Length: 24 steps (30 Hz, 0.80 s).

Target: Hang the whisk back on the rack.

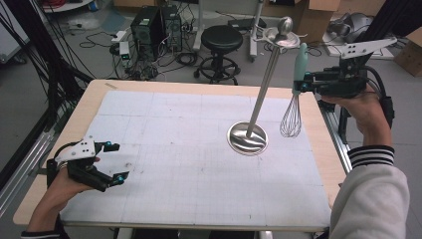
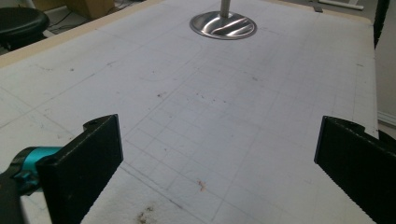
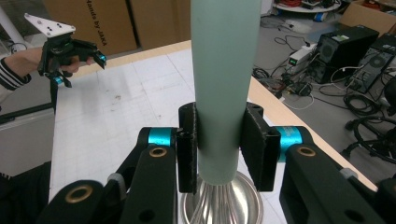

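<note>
A whisk [image 1: 297, 94] with a pale green handle [image 3: 223, 84] and a wire head hangs upright above the table's right side. My right gripper [image 1: 304, 82] is shut on the handle's lower part, both pads [image 3: 188, 144] pressed against it. Just left of the whisk stands a steel stand [image 1: 247, 138] with a round base, a tall leaning rod and a dish and ball on top. My left gripper [image 1: 115, 162] rests near the table's front left corner, open, with nothing between its fingers [image 2: 81, 163]. The stand's base [image 2: 223, 24] lies far ahead of it.
A white gridded mat [image 1: 199, 164] covers most of the wooden table [image 1: 89, 99]. Beyond the far edge are a black stool [image 1: 222, 42], computer towers [image 1: 154, 27], cables and cardboard boxes [image 1: 318, 15]. A metal rail [image 1: 334, 134] runs along the table's right side.
</note>
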Tool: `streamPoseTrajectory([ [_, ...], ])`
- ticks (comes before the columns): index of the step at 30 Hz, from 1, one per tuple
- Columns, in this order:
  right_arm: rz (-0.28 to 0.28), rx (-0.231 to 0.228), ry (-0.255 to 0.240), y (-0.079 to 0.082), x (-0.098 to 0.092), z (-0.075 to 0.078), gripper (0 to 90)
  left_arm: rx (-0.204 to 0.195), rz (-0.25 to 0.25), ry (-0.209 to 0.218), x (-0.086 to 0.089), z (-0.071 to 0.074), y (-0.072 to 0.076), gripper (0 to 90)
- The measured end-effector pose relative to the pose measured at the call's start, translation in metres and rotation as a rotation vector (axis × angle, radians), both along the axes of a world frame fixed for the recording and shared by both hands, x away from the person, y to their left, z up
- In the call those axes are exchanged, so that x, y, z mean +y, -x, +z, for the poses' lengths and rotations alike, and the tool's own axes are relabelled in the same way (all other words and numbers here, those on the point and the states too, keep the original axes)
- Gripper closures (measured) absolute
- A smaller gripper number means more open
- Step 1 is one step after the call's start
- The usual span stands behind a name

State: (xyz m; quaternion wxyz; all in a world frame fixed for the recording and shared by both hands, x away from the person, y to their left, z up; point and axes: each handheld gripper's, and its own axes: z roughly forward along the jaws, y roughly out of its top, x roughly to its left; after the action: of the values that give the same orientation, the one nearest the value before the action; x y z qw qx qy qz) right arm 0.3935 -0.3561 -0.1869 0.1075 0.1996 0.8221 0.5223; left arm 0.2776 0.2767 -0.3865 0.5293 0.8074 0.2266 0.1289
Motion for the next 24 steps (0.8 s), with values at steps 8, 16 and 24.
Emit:
streamPoseTrajectory([
  [8, -0.013, -0.007, 0.020, -0.001, 0.006, -0.002, 68.7, 0.000, 0.001, 0.000, 0.001, 0.000, 0.000, 1.7],
  [16, -0.047, -0.019, 0.032, 0.000, 0.011, -0.002, 62.1, -0.003, 0.001, 0.004, 0.002, 0.001, 0.000, 1.7],
  [24, -0.097, -0.018, 0.026, 0.009, 0.012, -0.008, 42.6, -0.005, 0.008, 0.022, 0.004, 0.002, 0.001, 1.7],
])
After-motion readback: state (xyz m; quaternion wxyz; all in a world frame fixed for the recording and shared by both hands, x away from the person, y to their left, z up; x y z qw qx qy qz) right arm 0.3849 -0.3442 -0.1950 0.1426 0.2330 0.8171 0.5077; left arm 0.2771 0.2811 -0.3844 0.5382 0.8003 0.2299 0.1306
